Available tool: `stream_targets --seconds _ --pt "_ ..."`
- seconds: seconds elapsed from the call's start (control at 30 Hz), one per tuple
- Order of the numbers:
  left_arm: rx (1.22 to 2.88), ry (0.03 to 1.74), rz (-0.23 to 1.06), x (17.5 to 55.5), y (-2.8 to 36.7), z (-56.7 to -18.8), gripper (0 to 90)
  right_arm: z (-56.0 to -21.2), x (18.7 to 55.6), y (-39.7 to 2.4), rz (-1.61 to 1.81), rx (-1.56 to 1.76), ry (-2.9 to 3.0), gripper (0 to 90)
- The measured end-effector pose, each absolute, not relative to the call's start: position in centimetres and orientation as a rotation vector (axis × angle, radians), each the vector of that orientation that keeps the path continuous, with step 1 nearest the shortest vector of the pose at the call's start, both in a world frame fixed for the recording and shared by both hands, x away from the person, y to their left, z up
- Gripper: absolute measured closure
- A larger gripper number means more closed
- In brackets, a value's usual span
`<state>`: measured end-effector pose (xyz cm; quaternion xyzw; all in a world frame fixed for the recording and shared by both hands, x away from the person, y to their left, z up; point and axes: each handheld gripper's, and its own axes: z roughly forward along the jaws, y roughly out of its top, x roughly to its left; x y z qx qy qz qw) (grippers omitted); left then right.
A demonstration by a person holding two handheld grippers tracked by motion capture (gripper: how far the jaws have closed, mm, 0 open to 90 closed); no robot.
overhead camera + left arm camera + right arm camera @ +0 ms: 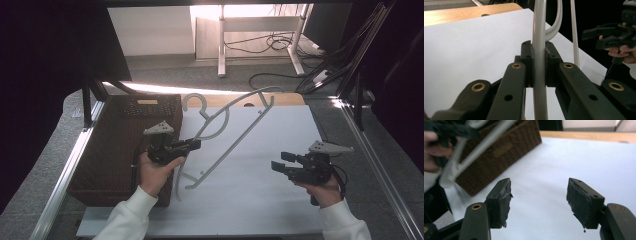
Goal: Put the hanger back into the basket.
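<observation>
Two grippers: left gripper point(194, 145) clamps the hanger point(235, 131) near the basket point(112, 150); right gripper point(278, 167), jaws wide, should take its far arm.

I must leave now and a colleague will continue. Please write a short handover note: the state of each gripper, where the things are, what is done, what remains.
Left gripper: shut on one arm of the white plastic clothes hanger, held lifted over the white table sheet; the left gripper view shows the bar clamped between the pads.
Right gripper: open, holding nothing, above the sheet, apart from the hanger.
Dark brown woven basket: at the left side of the table, beside the left hand.
Done: the hanger is gripped.
Left: probably take its free side with the right gripper, then place it; the goal place cannot be told.
</observation>
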<state>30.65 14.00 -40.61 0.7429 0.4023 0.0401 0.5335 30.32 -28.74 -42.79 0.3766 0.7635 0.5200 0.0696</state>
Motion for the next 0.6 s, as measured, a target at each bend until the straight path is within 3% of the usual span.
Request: stream_targets --seconds 0.6 --pt "1.740 0.957 0.138 29.6 17.1 -37.3 81.5 -44.5 30.5 -29.2 1.404 1.121 2.318 30.4"
